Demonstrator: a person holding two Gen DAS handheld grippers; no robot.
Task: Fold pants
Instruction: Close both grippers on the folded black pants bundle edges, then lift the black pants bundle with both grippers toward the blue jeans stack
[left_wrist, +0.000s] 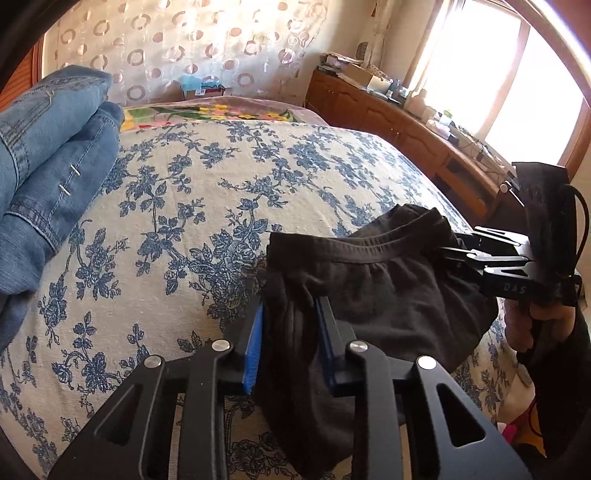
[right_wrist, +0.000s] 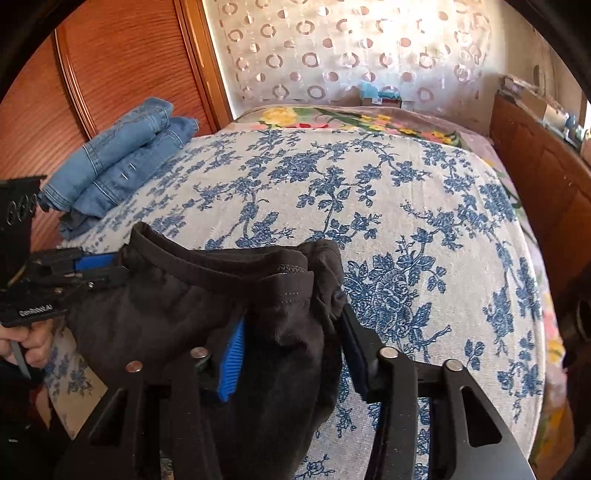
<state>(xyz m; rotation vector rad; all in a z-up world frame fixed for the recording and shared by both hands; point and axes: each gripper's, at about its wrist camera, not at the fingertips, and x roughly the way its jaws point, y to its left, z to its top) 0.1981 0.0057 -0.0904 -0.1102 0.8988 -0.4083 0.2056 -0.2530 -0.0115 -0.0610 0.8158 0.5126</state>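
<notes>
The black pants (left_wrist: 388, 288) lie bunched near the front edge of the bed, waistband up and stretched between both grippers. My left gripper (left_wrist: 290, 306) is shut on one end of the waistband, with dark fabric filling the gap between its blue pads. In the right wrist view the pants (right_wrist: 184, 302) hang the same way, and my right gripper (right_wrist: 293, 317) is shut on the other end. Each tool shows in the other's view: the right gripper (left_wrist: 448, 251) at the pants' right end, the left gripper (right_wrist: 118, 266) at their left end.
Folded blue jeans (left_wrist: 55, 147) (right_wrist: 122, 158) lie at the bed's far left edge. The blue floral bedspread (left_wrist: 221, 184) (right_wrist: 406, 221) covers the bed. A cluttered wooden dresser (left_wrist: 406, 122) runs along the right, a wooden wardrobe (right_wrist: 110, 55) stands left, and a hand (left_wrist: 524, 325) holds the right tool.
</notes>
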